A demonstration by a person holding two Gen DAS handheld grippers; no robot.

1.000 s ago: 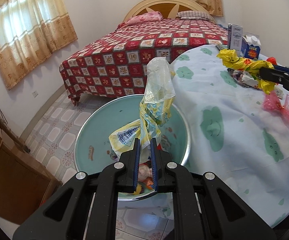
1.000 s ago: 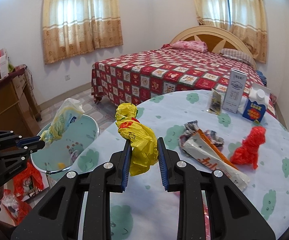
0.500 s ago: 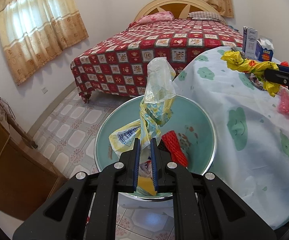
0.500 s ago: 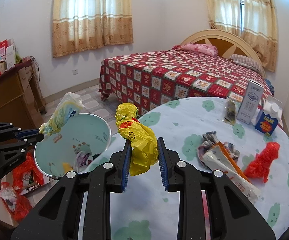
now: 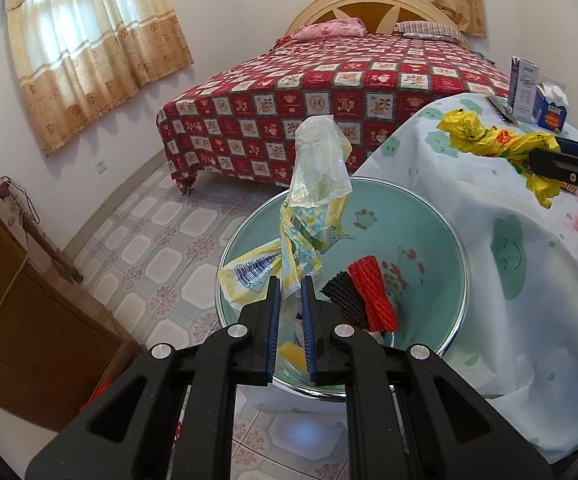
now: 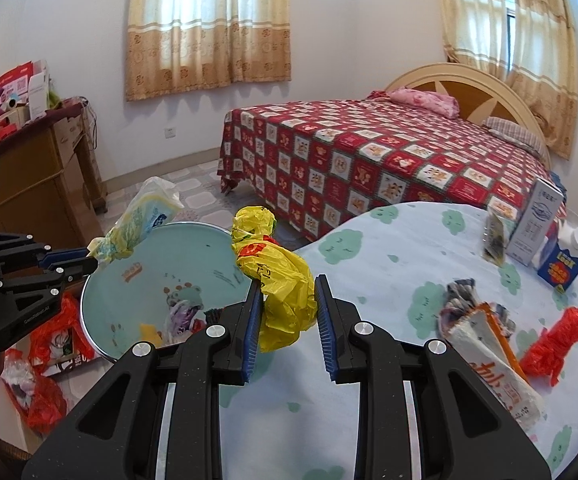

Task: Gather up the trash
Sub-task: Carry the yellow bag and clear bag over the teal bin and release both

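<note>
The left gripper (image 5: 290,284) pinches a crinkly clear-and-yellow wrapper (image 5: 316,200) above the basin (image 5: 445,240); the right gripper (image 6: 287,300) clamps a yellow bag (image 6: 285,292) over the desk (image 6: 389,248) edge. Both look light, soft and slippery, so bunched middles probably grip best.

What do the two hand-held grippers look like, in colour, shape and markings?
Both are alike. The left gripper and the right gripper have matte black, finely speckled angular bodies with triangular cut-outs, round silver screw heads at the joints, and two straight fingers lined with ribbed blue pads. The right wrist view shows small pale lettering on the left gripper's side, too small to read.
</note>
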